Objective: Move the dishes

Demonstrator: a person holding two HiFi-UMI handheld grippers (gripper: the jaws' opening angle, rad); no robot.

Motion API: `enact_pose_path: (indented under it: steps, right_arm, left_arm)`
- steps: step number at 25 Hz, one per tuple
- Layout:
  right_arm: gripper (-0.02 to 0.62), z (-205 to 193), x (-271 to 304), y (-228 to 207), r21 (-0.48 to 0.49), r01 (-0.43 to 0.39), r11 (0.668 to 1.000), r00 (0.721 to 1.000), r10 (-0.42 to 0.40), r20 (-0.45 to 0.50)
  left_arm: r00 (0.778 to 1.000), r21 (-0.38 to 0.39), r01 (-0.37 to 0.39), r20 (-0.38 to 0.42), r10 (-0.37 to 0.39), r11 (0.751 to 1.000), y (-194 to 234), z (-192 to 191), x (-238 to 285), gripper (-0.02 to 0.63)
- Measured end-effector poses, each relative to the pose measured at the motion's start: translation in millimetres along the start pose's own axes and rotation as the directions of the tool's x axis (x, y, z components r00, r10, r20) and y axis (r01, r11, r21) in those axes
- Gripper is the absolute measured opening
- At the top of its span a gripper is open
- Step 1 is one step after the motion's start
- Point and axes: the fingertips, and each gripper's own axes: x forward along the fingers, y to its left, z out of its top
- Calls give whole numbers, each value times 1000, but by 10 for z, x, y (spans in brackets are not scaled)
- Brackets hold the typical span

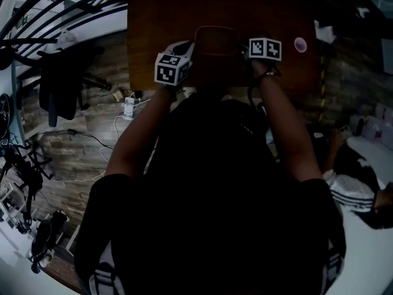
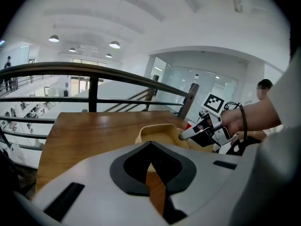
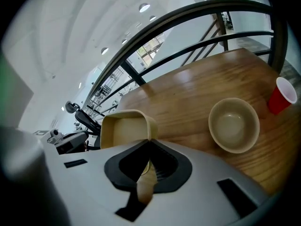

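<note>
1. Right gripper (image 3: 148, 150) clamped on square dish (image 3: 123, 131) rim; left gripper (image 2: 150, 150) pinches the opposite rim, 9 o'clock side.
2. Dish sits at near table (image 3: 197, 91) edge. Lift level, both together.
3. Avoid round bowl (image 3: 233, 125) at 3 o'clock and red cup (image 3: 281, 95) beyond.

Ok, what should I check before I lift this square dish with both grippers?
1. Right gripper shut on the square dish rim: ok.
2. Left gripper holding the dish: cannot tell; only a wood-coloured sliver shows between its jaws.
3. Dish looks empty: ok.
4. Round bowl and red cup stand apart from the dish: ok.
5. Dish flat on the table: ok.
</note>
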Motion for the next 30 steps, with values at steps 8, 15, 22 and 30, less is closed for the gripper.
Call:
enact_pose_path:
  steps: [8, 15, 22, 30]
  right_arm:
    - [18, -20, 258, -42, 21, 43, 999, 998, -42, -47]
    - [18, 33, 439, -250, 21, 53, 998, 994, -50, -100]
    - [18, 110, 619, -343, 18, 33, 999, 989, -30, -143]
    - [21, 97, 688, -420, 57, -6, 998, 987, 15, -160]
  left_arm:
    - [998, -3, 48, -36, -48, 999, 239, -12, 124, -5]
    - [996, -33, 42, -72, -45, 999, 274, -72, 286, -5]
    - [994, -55, 18, -108, -24, 998, 339, -139, 445, -5]
    - [993, -77, -11, -119, 2, 997, 375, -154, 525, -5]
